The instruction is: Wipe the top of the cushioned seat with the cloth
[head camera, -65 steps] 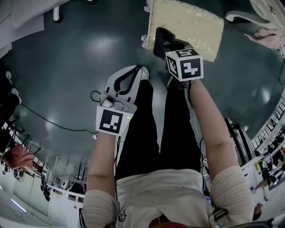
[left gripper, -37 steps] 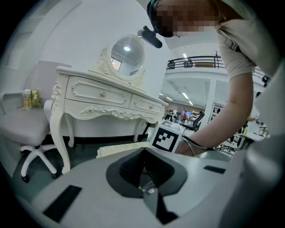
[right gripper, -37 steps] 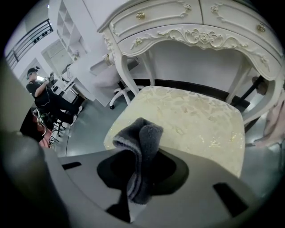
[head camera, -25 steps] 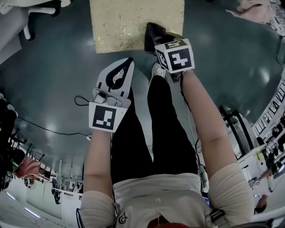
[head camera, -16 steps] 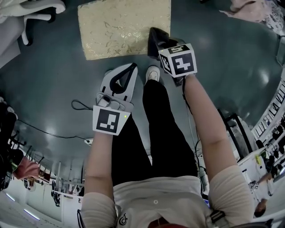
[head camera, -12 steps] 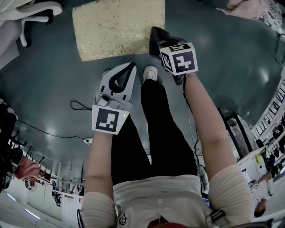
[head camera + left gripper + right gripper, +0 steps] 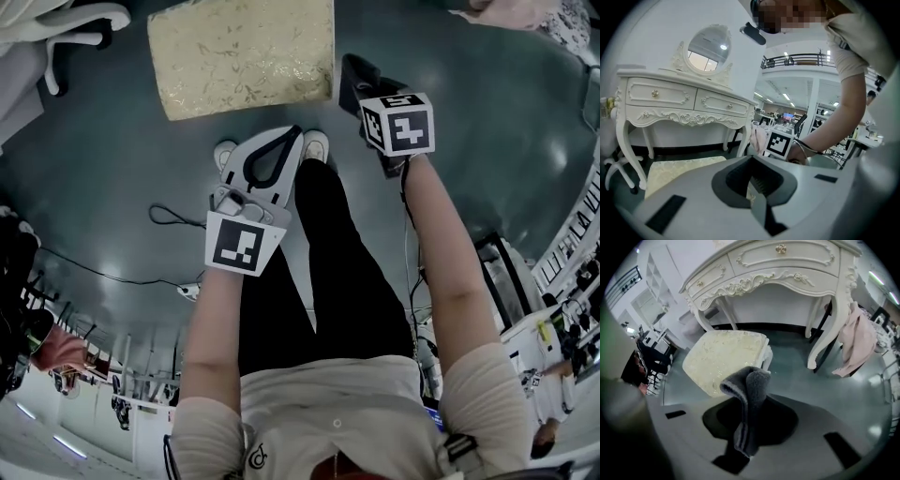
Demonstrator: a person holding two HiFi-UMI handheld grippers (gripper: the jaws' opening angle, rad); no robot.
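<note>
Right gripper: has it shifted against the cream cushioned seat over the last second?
Yes. The right gripper with its dark grey cloth slid rightward, from over the cream cushioned seat's corner to beside it.

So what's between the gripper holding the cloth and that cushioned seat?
Only a narrow strip of bare floor, as the head view shows. The right gripper, shut on the cloth, hangs just off the edge of the cushioned seat.

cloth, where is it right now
The cloth is clamped in the right gripper, held just right of the cushioned seat in the head view.
</note>
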